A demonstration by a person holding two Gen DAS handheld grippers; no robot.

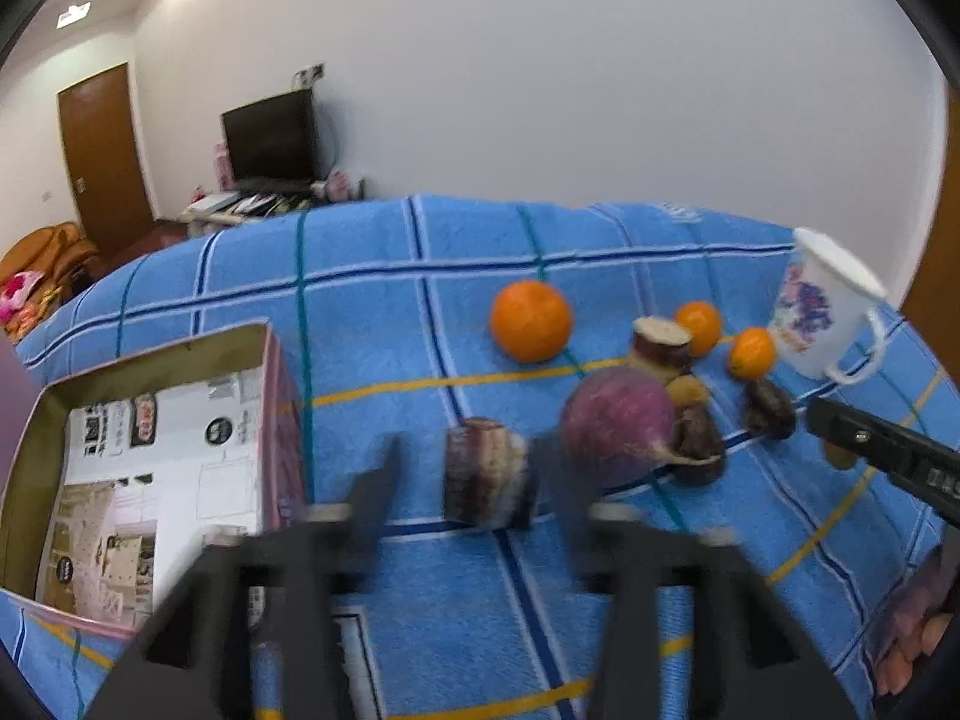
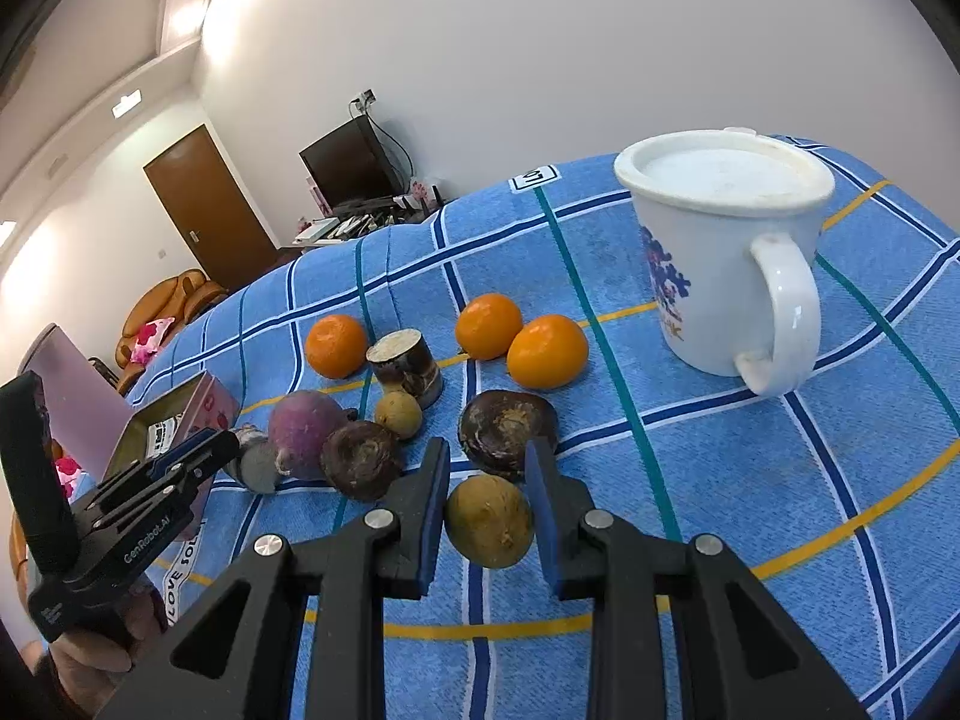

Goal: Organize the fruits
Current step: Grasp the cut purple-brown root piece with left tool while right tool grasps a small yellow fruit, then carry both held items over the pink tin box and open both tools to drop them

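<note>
Fruit lies spread over the blue cloth (image 2: 750, 480) beside the box (image 1: 150, 480). Left gripper (image 1: 474, 480) straddles the cane stub (image 1: 483, 471), fingers wide; right gripper (image 2: 487, 510) brackets the brown fruit (image 2: 489, 521), untouched. Closing seems next.

Both grippers' jaws gape, left (image 1: 474, 480), right (image 2: 489, 492).

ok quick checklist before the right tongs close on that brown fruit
1. Brown fruit lies between the right tongs fingers: ok.
2. Tongs open wider than the fruit: ok.
3. Dark fruit just beyond the fingertips, may get nudged: not ok.
4. White mug apart from the tongs: ok.
5. Box open to take fruit: ok.
6. Left tongs around the cut cane piece, contact: cannot tell, blurred.
</note>
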